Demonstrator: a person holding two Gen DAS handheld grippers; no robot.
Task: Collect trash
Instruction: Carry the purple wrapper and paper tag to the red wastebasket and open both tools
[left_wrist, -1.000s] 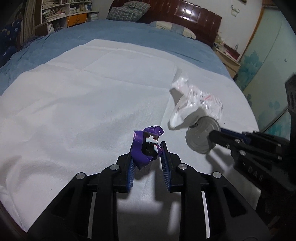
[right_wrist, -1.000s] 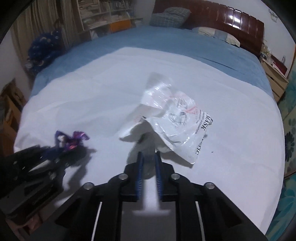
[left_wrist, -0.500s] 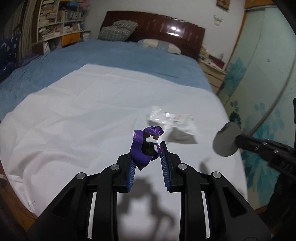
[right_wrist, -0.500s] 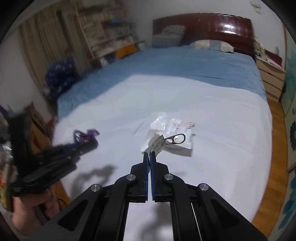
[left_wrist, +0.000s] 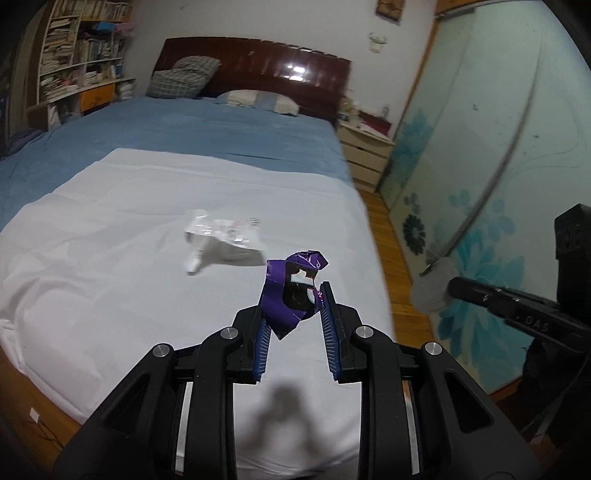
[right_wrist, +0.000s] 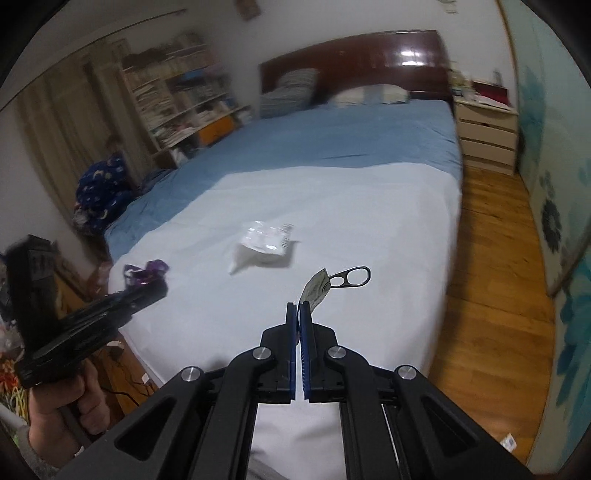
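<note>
Nearest in the left wrist view, the left gripper (left_wrist: 295, 306) held a crumpled purple wrapper (left_wrist: 291, 291); its jaws stood partly apart, closed only as far as the foil between the blue pads allowed, and the wrapper rose above the fingertips, clear of the bed. In the right wrist view the right gripper (right_wrist: 299, 314) had its jaws pressed nearly together on the edge of a round metal can lid (right_wrist: 317, 290), whose pull ring (right_wrist: 351, 277) stuck out to the right. That ring and the thin edge showed only from the right wrist. From the left wrist the same lid (left_wrist: 432, 284) appeared as a blurred grey disc at the tip of the right gripper (left_wrist: 458, 286), held out beyond the bed's side, over the wooden floor (left_wrist: 391, 254). The right wrist view alone showed the person's left hand (right_wrist: 70, 402) gripping the left tool's handle, with the purple wrapper (right_wrist: 146, 271) at its tip.

Farther off, a crumpled clear plastic bag (left_wrist: 221, 240) lay on the white sheet (left_wrist: 110, 258), well apart from both grippers. Beyond the sheet came the blue bedcover (right_wrist: 332, 136), then pillows (left_wrist: 258, 101) against the dark headboard (left_wrist: 258, 62). A bookshelf (right_wrist: 184, 103) stood to the left and a nightstand (right_wrist: 487, 136) to the right.
</note>
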